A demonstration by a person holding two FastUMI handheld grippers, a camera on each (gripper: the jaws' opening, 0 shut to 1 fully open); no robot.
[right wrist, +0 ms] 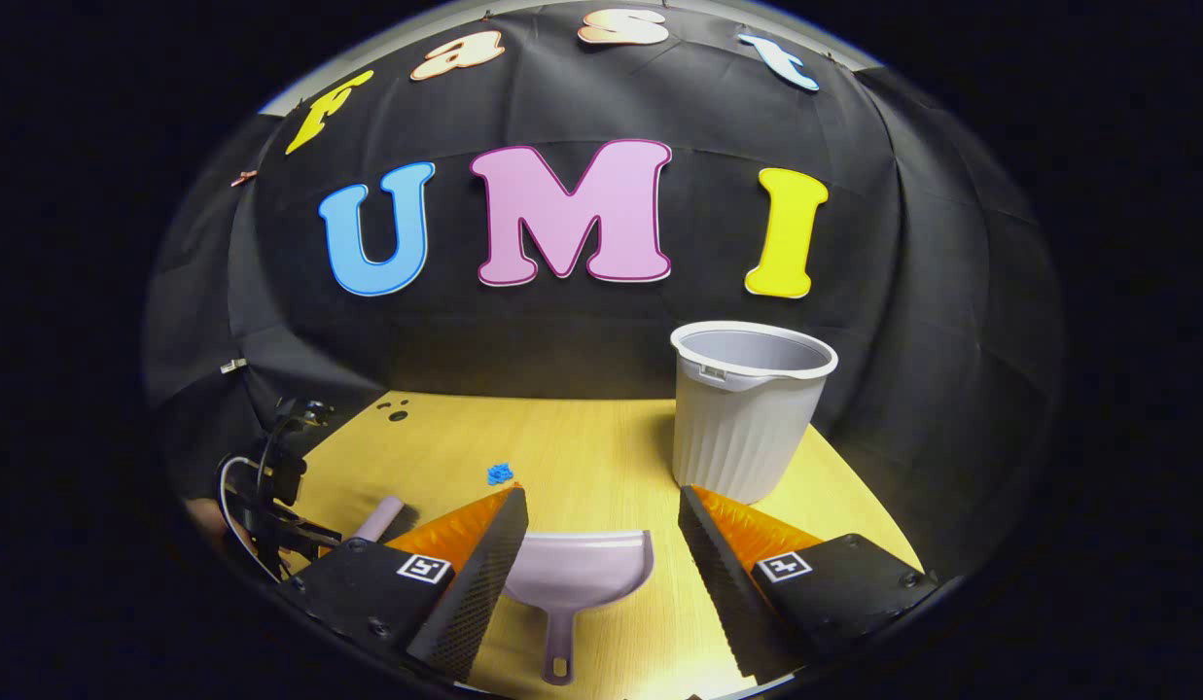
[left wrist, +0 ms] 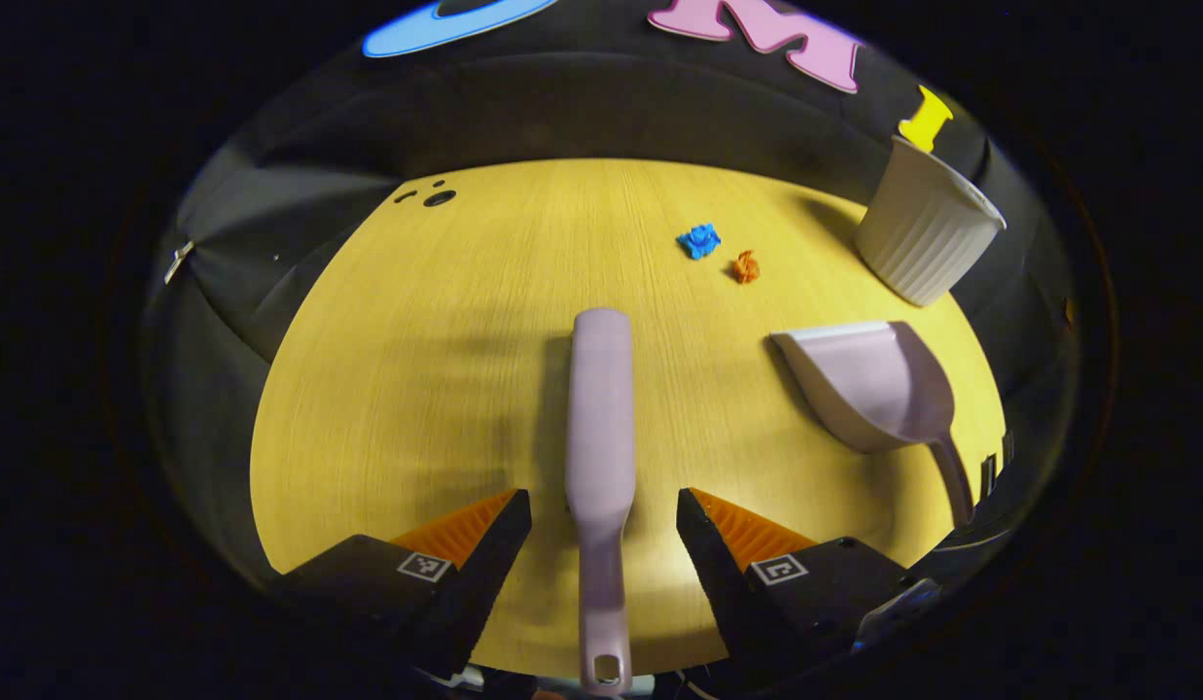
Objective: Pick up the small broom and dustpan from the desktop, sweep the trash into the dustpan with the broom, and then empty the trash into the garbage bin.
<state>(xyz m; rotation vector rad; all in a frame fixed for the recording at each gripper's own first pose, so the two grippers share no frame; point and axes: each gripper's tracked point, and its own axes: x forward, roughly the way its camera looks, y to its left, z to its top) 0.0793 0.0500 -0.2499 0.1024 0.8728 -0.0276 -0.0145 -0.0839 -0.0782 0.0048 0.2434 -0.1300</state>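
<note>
We'd barely started: both jaws were wide open, left gripper point(left wrist: 604, 515) straddling the broom point(left wrist: 599, 428), right gripper point(right wrist: 601, 525) over the dustpan point(right wrist: 577, 574), both flat on the desk point(left wrist: 416, 389), trash point(left wrist: 699, 240) unswept, bin point(right wrist: 747, 408) waiting.

lilac broom point(left wrist: 599, 457) lies flat beside lilac dustpan point(left wrist: 873, 384); blue point(left wrist: 700, 240) and orange scraps point(left wrist: 746, 266) near upright white bin point(left wrist: 924, 226).

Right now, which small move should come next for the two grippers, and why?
Probably lower and close both. The left gripper is open astride the broom handle, and the right gripper is open above the dustpan handle. Both tools lie ungrasped on the table.
</note>
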